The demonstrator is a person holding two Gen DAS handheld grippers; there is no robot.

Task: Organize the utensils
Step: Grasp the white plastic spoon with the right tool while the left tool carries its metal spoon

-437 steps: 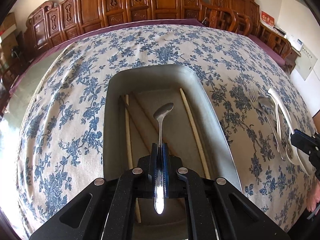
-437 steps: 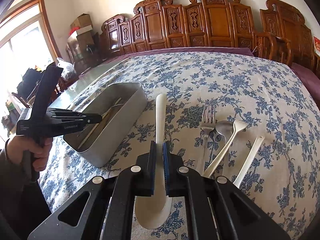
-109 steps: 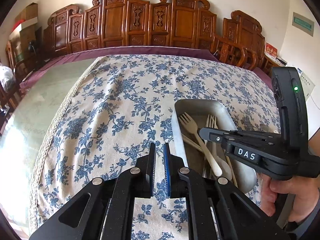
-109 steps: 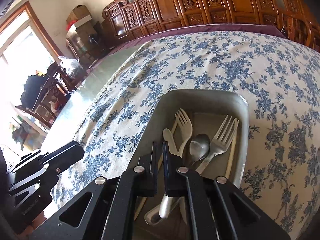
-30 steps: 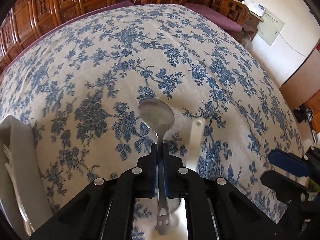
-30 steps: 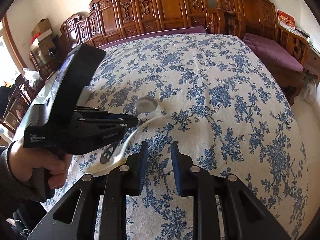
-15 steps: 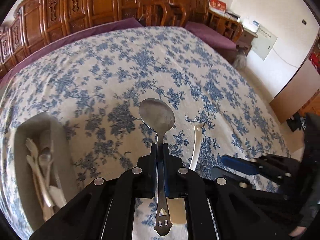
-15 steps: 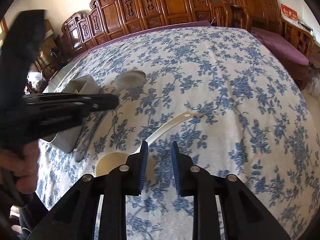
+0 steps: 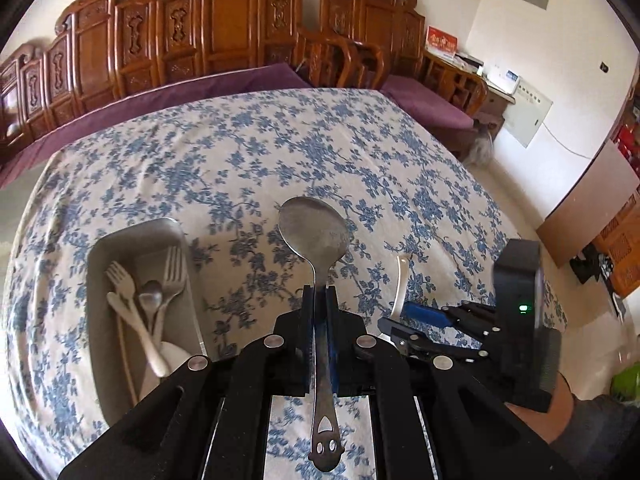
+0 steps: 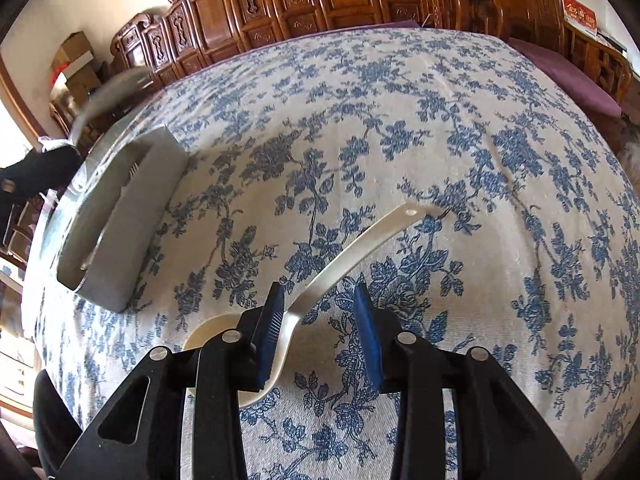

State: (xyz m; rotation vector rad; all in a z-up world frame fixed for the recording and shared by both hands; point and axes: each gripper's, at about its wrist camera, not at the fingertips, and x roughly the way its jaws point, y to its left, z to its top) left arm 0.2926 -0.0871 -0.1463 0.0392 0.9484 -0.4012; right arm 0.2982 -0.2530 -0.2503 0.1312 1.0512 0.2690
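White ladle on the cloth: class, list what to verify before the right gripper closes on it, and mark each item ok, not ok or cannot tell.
1. Right gripper open, its jaws having just been opening: ok.
2. Ladle handle between the fingers: ok; it passes close to the left finger, off centre.
3. Pads pressing on the handle: not ok, not yet.
4. Ladle lying free on the cloth, nothing on top of it: ok.
5. Left gripper shut on the metal spoon, clear of the ladle: ok.
6. Room in the tray for the ladle: cannot tell; forks and spoons already lie in it.
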